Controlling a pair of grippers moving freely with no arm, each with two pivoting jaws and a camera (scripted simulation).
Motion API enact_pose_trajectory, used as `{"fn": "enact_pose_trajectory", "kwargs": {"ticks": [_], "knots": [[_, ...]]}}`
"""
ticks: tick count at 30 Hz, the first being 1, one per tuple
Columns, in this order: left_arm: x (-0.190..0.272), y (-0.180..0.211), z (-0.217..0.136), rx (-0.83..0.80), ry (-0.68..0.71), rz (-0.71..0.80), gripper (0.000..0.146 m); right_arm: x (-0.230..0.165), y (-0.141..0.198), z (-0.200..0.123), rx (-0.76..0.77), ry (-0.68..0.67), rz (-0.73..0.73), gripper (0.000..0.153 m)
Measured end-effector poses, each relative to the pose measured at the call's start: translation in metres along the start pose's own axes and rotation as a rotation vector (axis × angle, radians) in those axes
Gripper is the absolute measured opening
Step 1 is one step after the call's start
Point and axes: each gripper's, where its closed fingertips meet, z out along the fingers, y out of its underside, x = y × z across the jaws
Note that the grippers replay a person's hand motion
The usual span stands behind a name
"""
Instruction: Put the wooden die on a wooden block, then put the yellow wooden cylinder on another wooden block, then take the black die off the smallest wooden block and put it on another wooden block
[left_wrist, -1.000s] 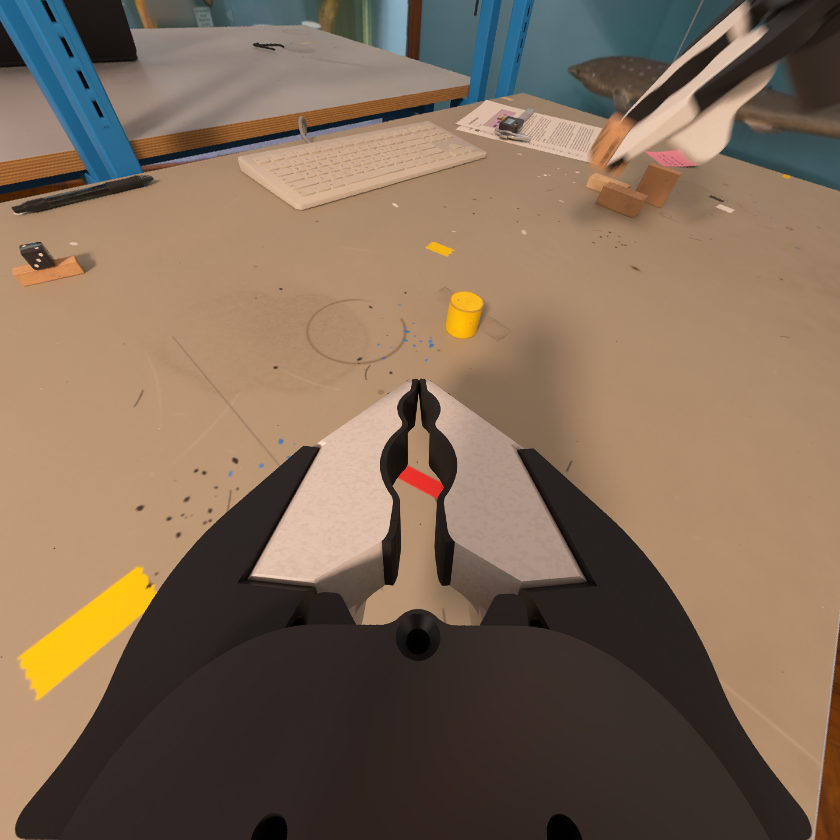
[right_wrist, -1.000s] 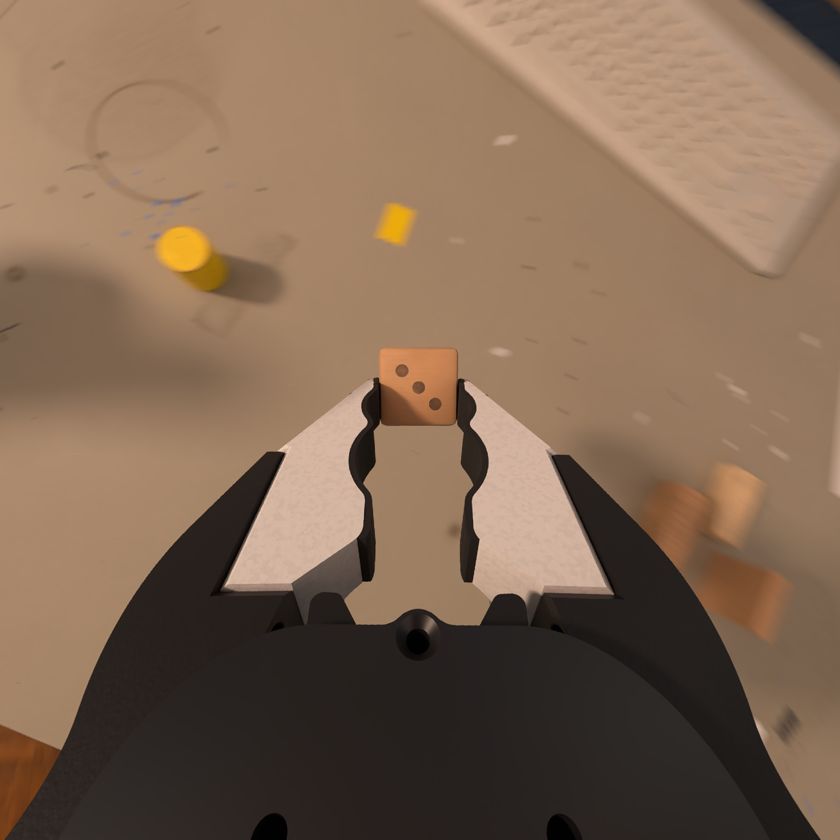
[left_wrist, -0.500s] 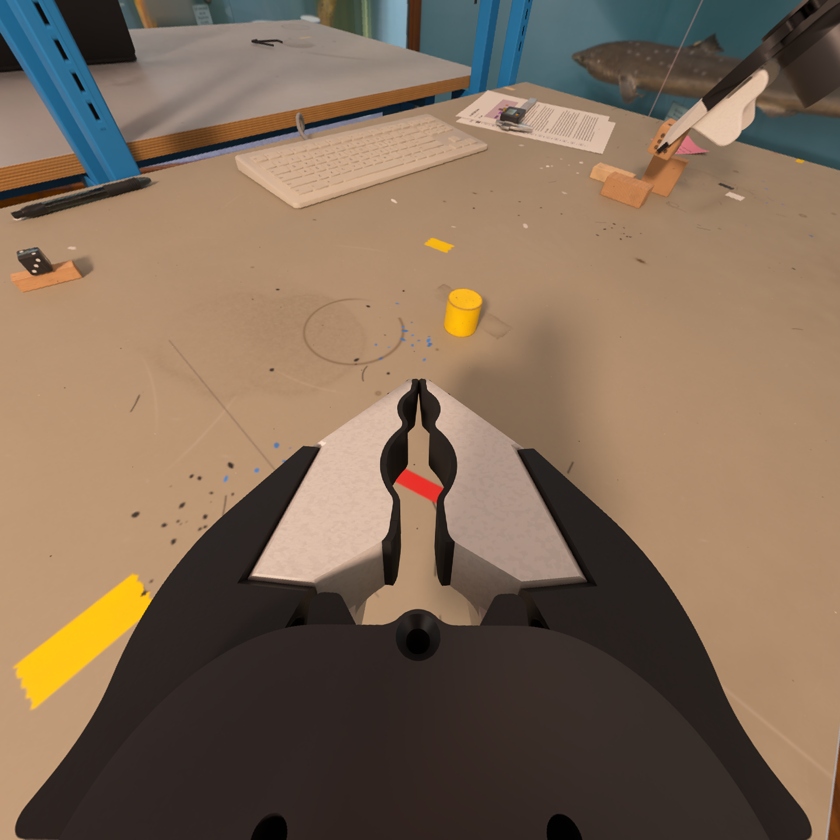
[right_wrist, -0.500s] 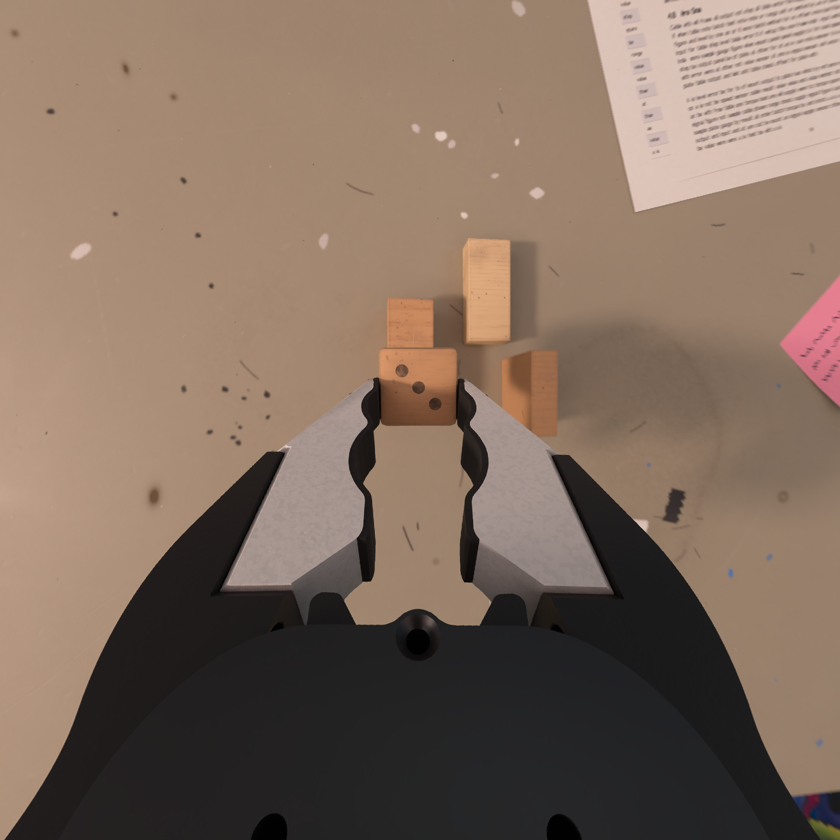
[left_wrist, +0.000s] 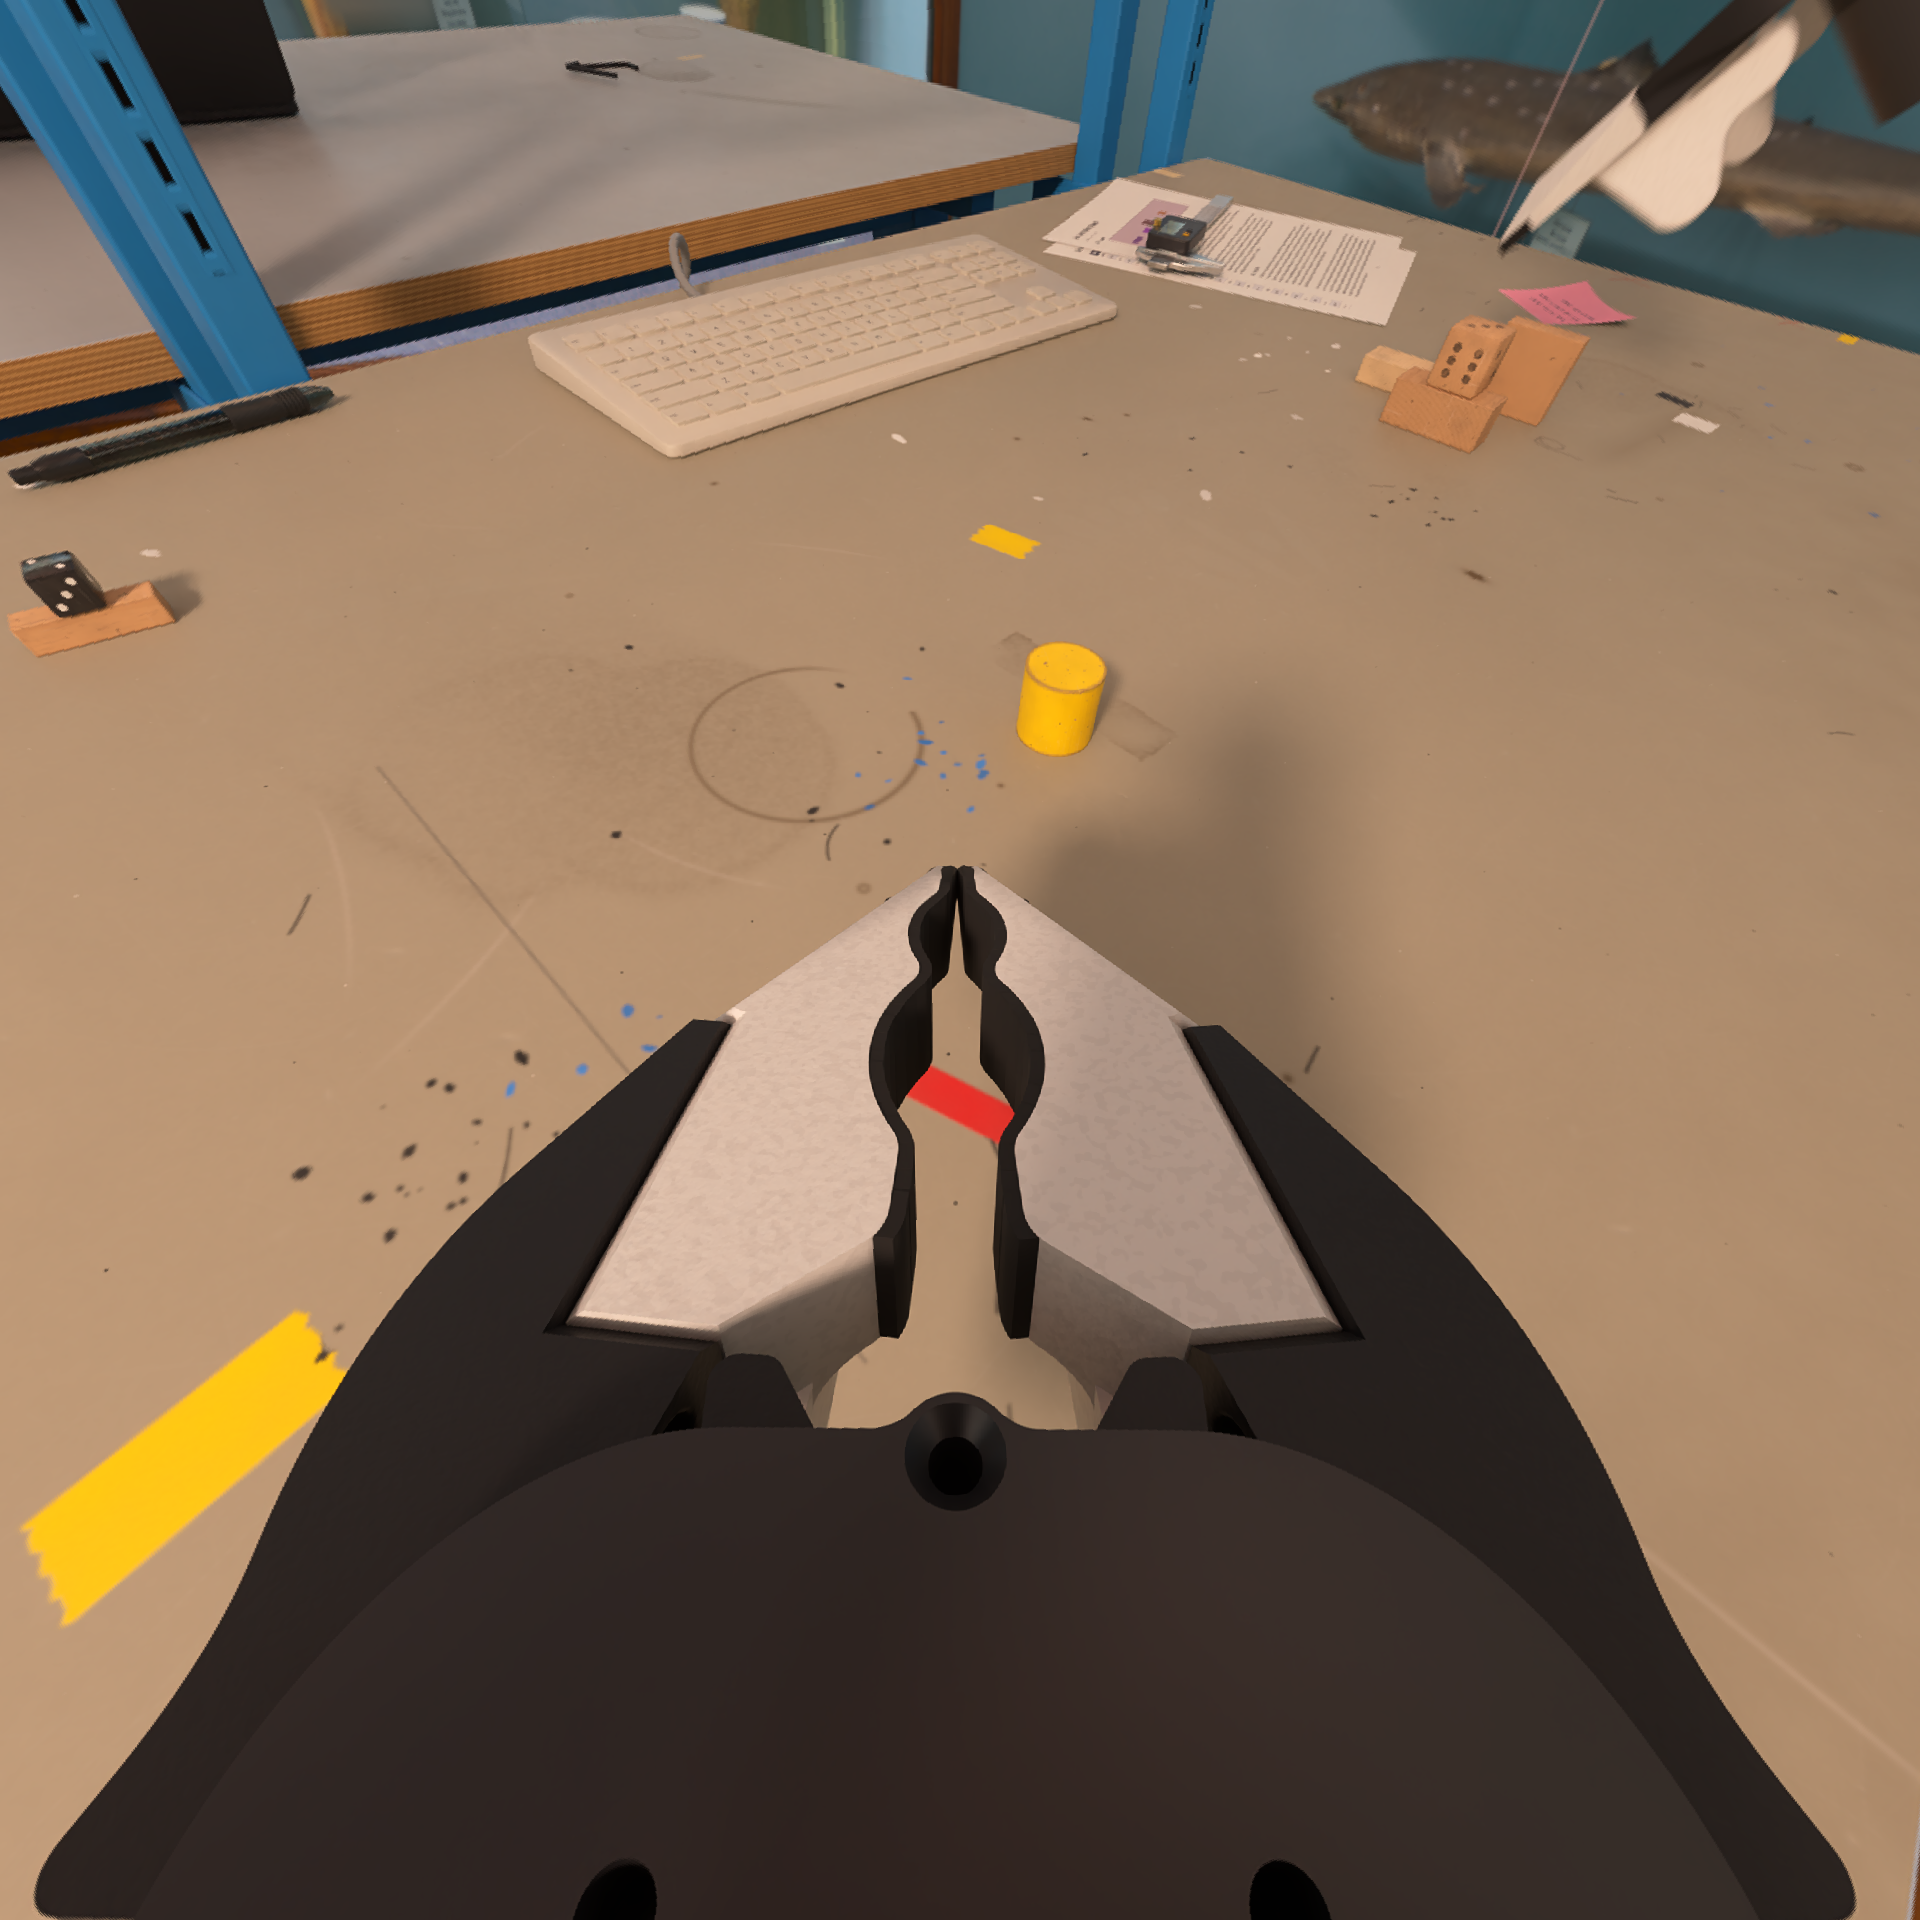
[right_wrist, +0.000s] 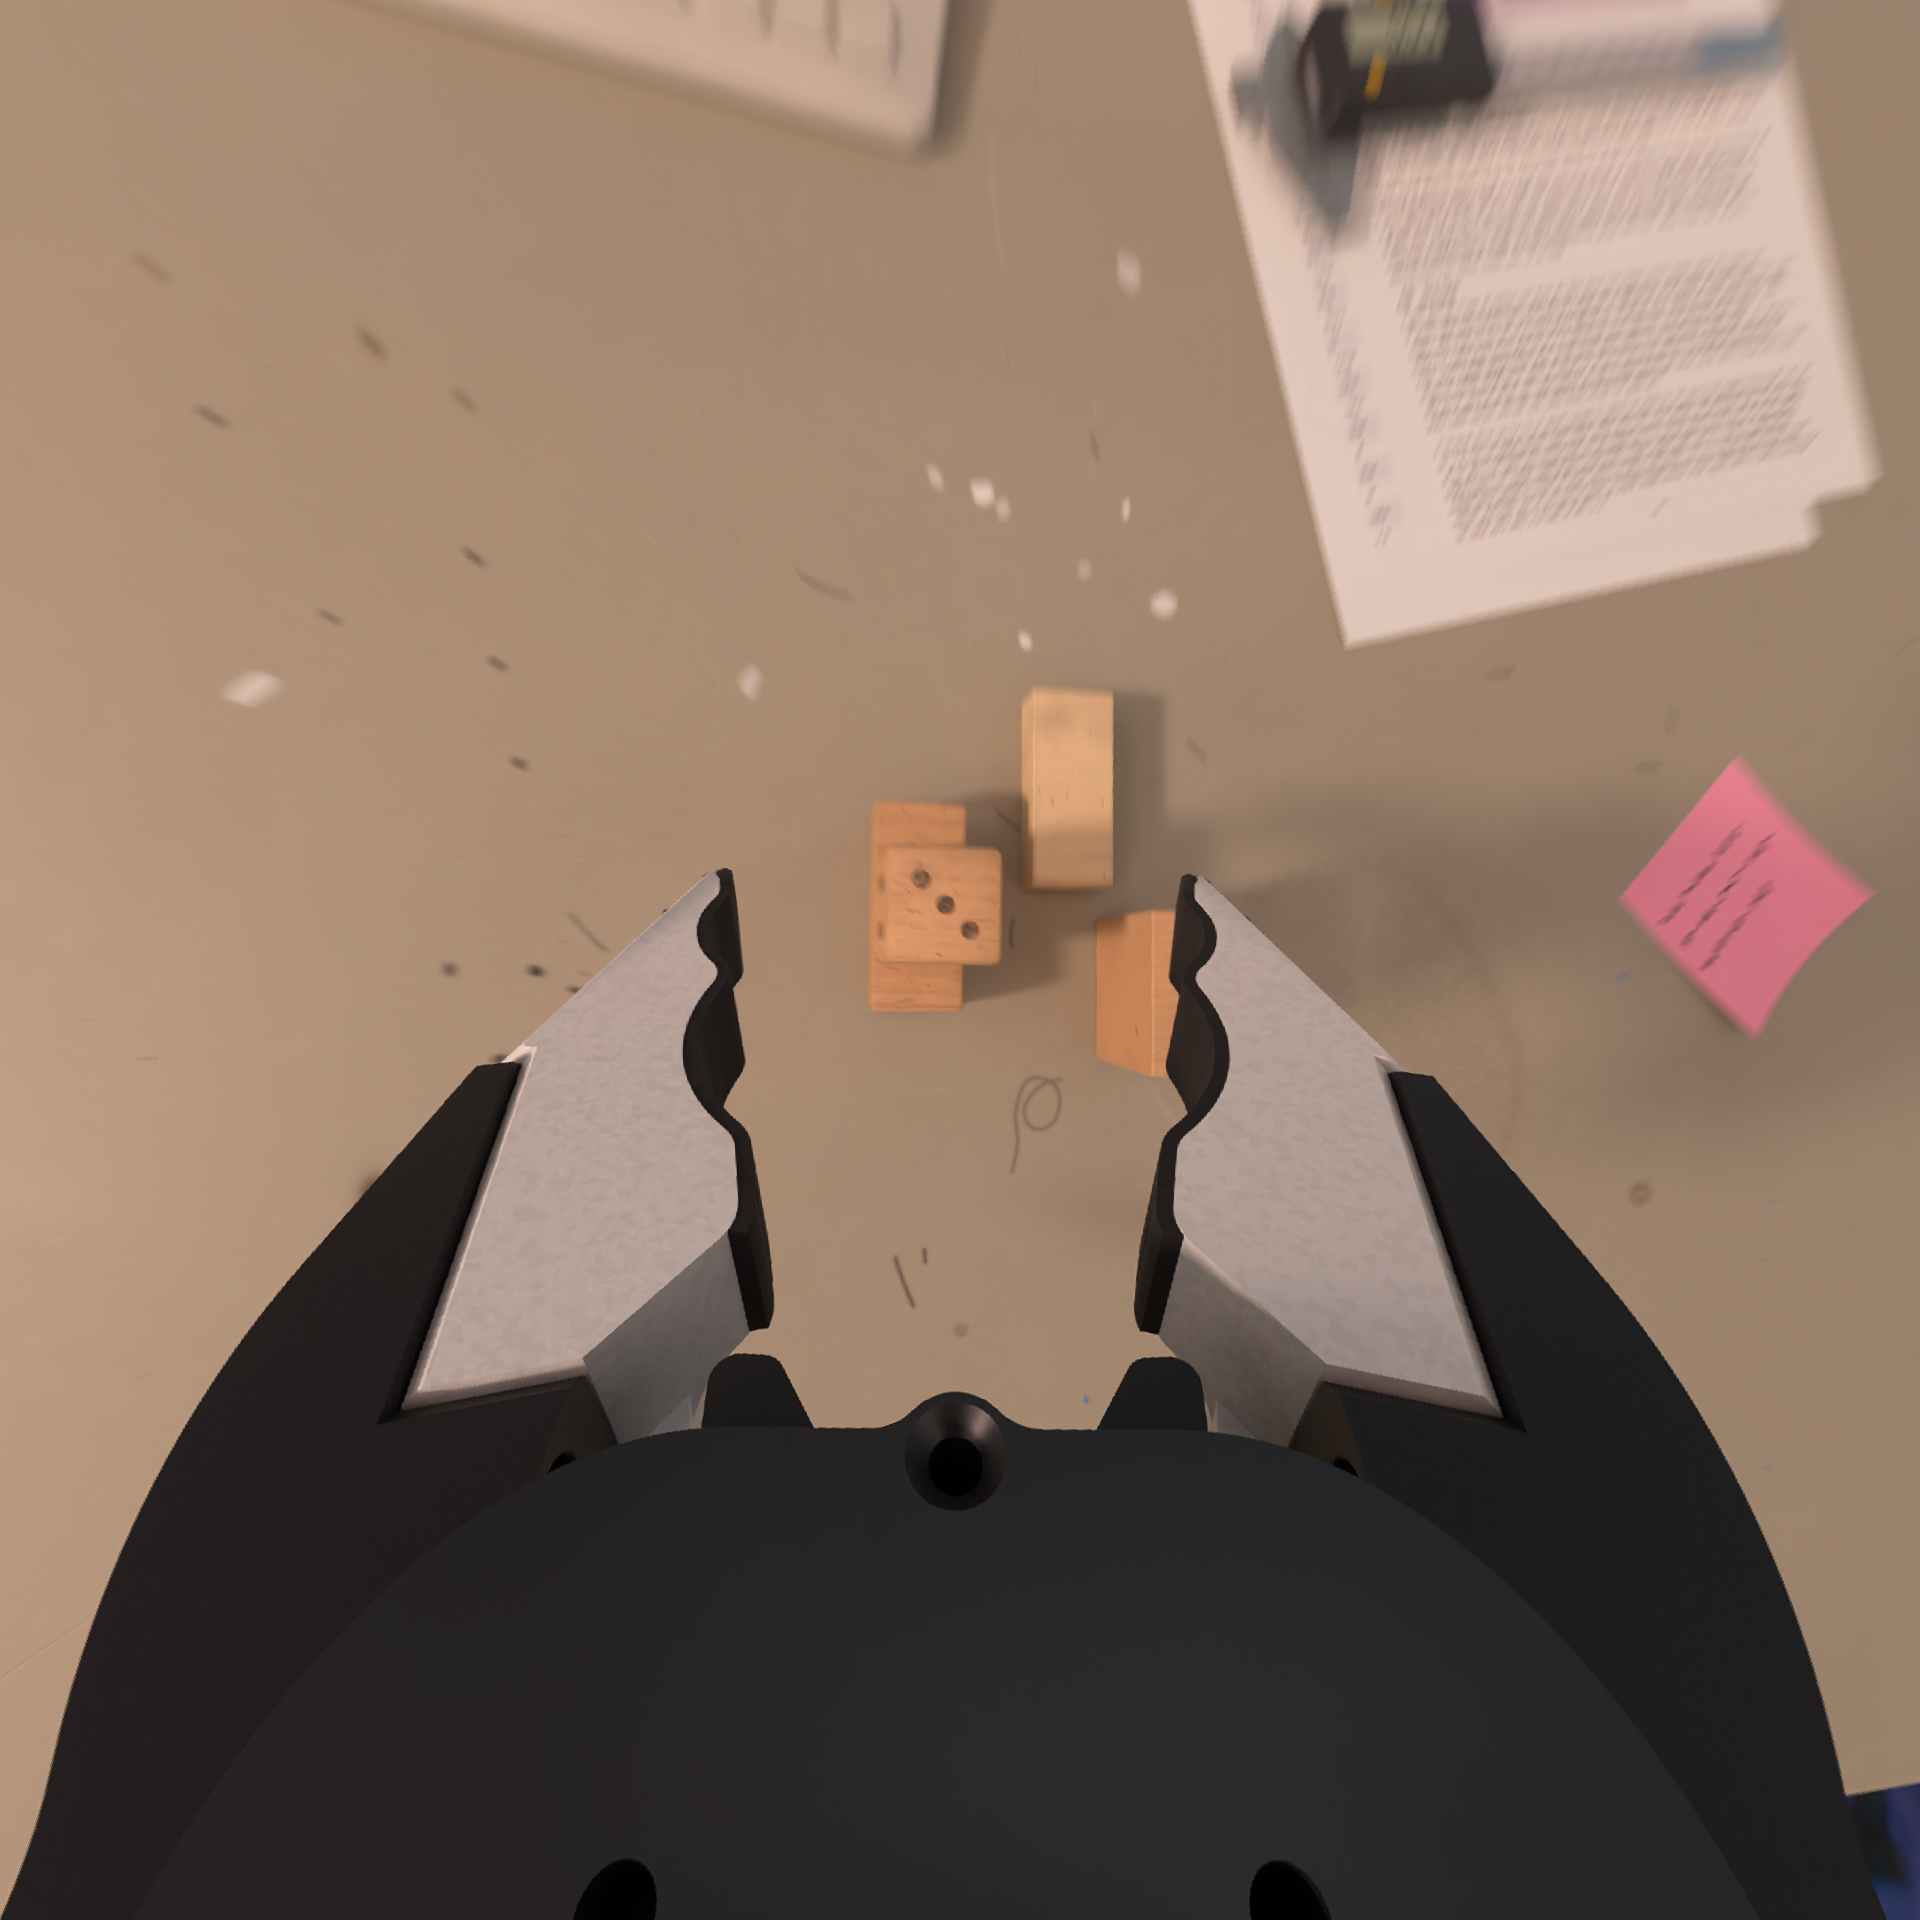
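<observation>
Right gripper (right_wrist: 956, 894): fingers spread wide, empty, high above the blocks.
Wooden die (right_wrist: 940, 906): sitting on a wooden block (right_wrist: 914, 982), three pips up.
Left gripper (left_wrist: 957, 878): fingertips pressed together, holding nothing.
Yellow cylinder (left_wrist: 1060, 697): upright on the table (left_wrist: 1455, 831), ahead of the left gripper.
Black die (left_wrist: 62, 582): perched on the smallest block (left_wrist: 99, 621), far left.

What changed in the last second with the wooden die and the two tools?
The right tool let go of the wooden die, now resting on a wooden block, and rose with its fingers spread. The left tool, yellow cylinder and black die stayed put.
</observation>
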Motion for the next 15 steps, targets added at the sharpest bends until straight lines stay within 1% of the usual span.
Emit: {"fn": "enact_pose_trajectory", "kwargs": {"ticks": [2, 3, 5, 7, 9, 11, 13, 15], "knots": [[0.001, 0.0, 0.0, 0.003, 0.007, -0.006, 0.0, -0.014, -0.023, -0.033, 0.087, -0.005, -0.033, 0.089], [0.001, -0.001, 0.001, 0.006, 0.011, -0.008, 0.0, -0.028, -0.035, -0.048, 0.137, -0.022, -0.06, 0.091], [0.003, -0.001, 0.001, 0.008, 0.02, -0.011, 0.0, -0.076, -0.052, -0.074, 0.212, -0.114, -0.159, 0.096], [0.006, -0.002, 0.002, 0.011, 0.029, -0.008, 0.0, -0.138, -0.057, -0.087, 0.234, -0.252, -0.27, 0.1], [0.009, -0.003, 0.001, 0.014, 0.035, -0.001, 0.0, -0.201, -0.053, -0.088, 0.214, -0.393, -0.372, 0.105], [0.012, -0.006, 0.0, 0.016, 0.037, 0.008, 0.0, -0.258, -0.043, -0.08, 0.19, -0.497, -0.468, 0.106], [0.013, -0.008, -0.002, 0.017, 0.029, 0.025, 0.0, -0.303, -0.033, -0.066, 0.141, -0.564, -0.544, 0.105], [0.013, -0.011, -0.005, 0.024, 0.014, 0.043, 0.0, -0.338, -0.023, -0.048, 0.094, -0.607, -0.595, 0.103]]}}
